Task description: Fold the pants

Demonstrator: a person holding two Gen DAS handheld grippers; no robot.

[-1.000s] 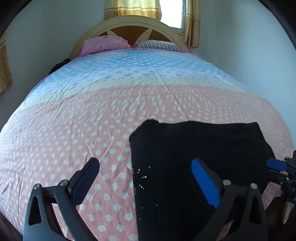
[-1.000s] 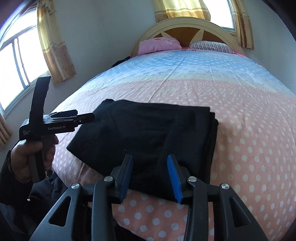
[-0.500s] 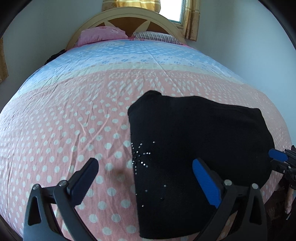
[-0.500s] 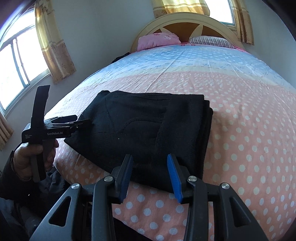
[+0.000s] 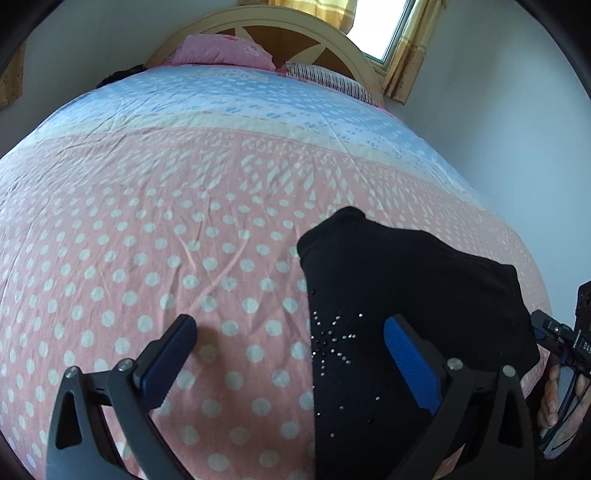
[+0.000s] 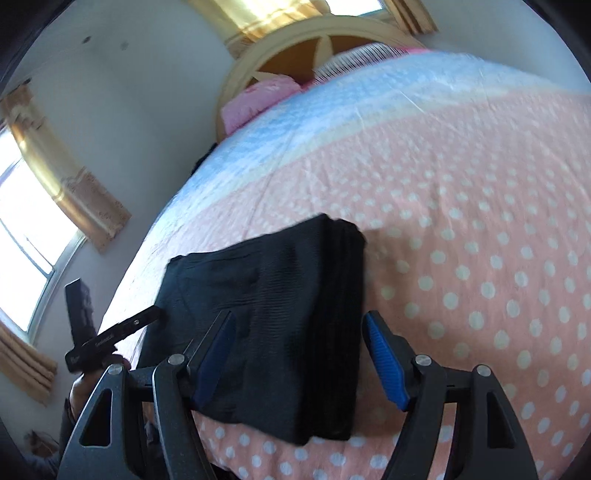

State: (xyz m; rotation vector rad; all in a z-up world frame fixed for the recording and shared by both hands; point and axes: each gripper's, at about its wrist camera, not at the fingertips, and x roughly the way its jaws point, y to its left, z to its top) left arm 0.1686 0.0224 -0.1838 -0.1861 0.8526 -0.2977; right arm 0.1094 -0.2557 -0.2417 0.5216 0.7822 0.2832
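Observation:
The black pants (image 5: 402, 295) lie folded in a thick stack near the foot edge of the bed, with a rhinestone star on top; they also show in the right wrist view (image 6: 280, 317). My left gripper (image 5: 290, 354) is open and empty, straddling the stack's left edge just above it. My right gripper (image 6: 299, 354) is open and empty, its jaws spread over the stack's near right side. The left gripper also shows in the right wrist view (image 6: 110, 336), and the right gripper shows in the left wrist view (image 5: 554, 339), at the stack's far right edge.
The pink polka-dot bedspread (image 5: 147, 240) turns blue toward the headboard (image 5: 280, 26). A pink pillow (image 5: 221, 51) and a striped pillow (image 5: 325, 79) lie at the head. Walls and curtained windows (image 6: 70, 181) surround the bed.
The right gripper has opened wider and tilted, moving closer over the stack. The left gripper has moved forward and lower over the stack's left edge, staying open.

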